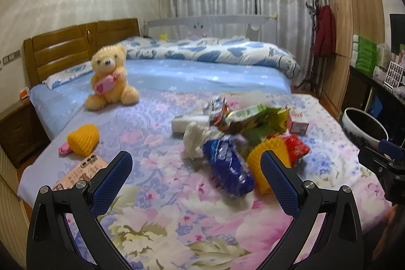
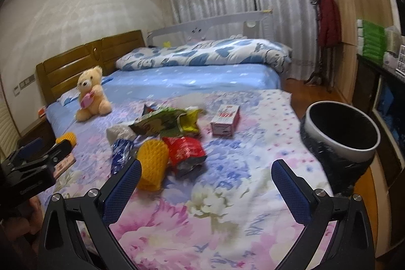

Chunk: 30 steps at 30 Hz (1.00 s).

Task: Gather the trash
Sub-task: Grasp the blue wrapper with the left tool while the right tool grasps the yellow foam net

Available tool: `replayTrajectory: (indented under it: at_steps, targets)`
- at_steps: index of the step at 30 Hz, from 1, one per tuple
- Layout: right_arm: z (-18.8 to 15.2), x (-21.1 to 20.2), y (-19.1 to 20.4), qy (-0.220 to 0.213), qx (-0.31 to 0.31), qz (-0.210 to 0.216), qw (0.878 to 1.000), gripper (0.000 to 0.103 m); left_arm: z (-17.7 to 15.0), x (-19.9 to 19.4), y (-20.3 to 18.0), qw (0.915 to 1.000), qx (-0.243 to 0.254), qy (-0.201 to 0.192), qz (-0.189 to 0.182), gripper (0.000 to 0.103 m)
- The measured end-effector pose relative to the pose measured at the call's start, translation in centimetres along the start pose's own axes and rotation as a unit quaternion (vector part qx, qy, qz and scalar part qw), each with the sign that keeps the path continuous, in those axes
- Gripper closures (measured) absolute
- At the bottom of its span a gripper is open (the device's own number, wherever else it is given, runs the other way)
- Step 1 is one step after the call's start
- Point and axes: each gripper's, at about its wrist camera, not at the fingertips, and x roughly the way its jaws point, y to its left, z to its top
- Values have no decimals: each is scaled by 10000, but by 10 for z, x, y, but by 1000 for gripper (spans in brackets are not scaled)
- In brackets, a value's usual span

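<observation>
Blue-padded and spread wide, my left gripper [image 1: 196, 163] hangs over the floral bedspread [image 1: 177, 214] with nothing between its fingers; my right gripper [image 2: 206, 172] is just as wide apart and empty. Just past my left fingertips lies the trash pile: a blue wrapper [image 1: 229, 170] nearest, a yellow foam net [image 1: 265, 163] touching it on the right, a red packet [image 1: 297, 147] behind that, and crumpled white paper [image 1: 196, 139] to the left. Beyond sit a green bag [image 1: 253, 118] and a small pink-and-white box [image 1: 298, 124]. Well apart on the left lie a second foam net [image 1: 83, 139], a pink candy wrapper [image 1: 64, 149] touching it, and a printed card [image 1: 81, 170]. The bin [image 2: 340, 136], lined in black, stands off the bed's right edge. Farther back a teddy bear [image 1: 111, 79] sits upright on the blue sheet near the headboard [image 1: 76, 42].
</observation>
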Motion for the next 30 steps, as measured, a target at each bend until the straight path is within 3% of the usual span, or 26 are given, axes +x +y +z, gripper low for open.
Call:
replayTrajectory:
  at_steps: [4,7,12,17,22,24,26,28,30]
  targets:
    - [-1,11,8,223,-42,166,9996,4,-6,18,6,9995,35,315,-54,3]
    - [-2,22,15,444,0,284,9986,15,-7,34,8,9979,46,597,-242,11]
    - [-4,46,17,1000,374,615,9924,43,-5,55,5,9940,130,930,-556,16]
    - [-12,71,19,1539,791,923,9806,58,-8,82,3,9852,122,1437,-927,26]
    - [-16,81,18,1757,1007,1017,9740,59,-13,105,3,9712,-176,1825,-1519,31]
    - [-16,83,17,1767,1010,1060,9733,59,-13,110,-1,9669,-198,1868,-1726,37]
    - [-15,86,17,1768,1021,1079,9730,59,-14,114,-5,9628,-187,1911,-1900,57]
    - [-13,91,18,1764,1068,1127,9720,59,-14,117,-4,9581,-217,1959,-2078,69]
    - [-11,95,17,1760,1080,1154,9716,59,-13,117,-2,9572,-240,1943,-2131,73]
